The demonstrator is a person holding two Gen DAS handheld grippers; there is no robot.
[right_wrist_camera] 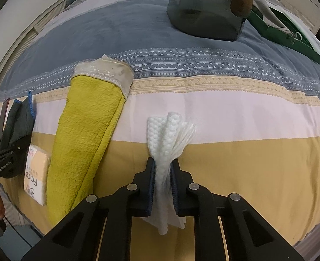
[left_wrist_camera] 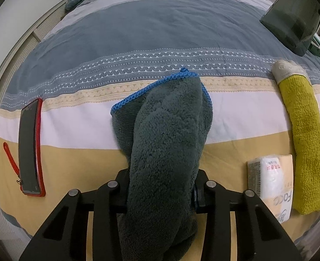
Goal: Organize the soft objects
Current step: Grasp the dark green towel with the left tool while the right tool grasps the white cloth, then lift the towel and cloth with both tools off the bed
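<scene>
Jaws of both grippers are clenched, the left gripper on the grey towel and the right gripper on the white cloth, both raised above the bed; each is best lowered flat beside the yellow towel before letting go.

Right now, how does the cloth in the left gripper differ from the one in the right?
The grey towel is dark, plush and blue-edged; the white cloth is thin and waffle-textured. The towel bulges far wider than the left gripper; the cloth sits slim in the right gripper. Both are clamped and bunched.
</scene>
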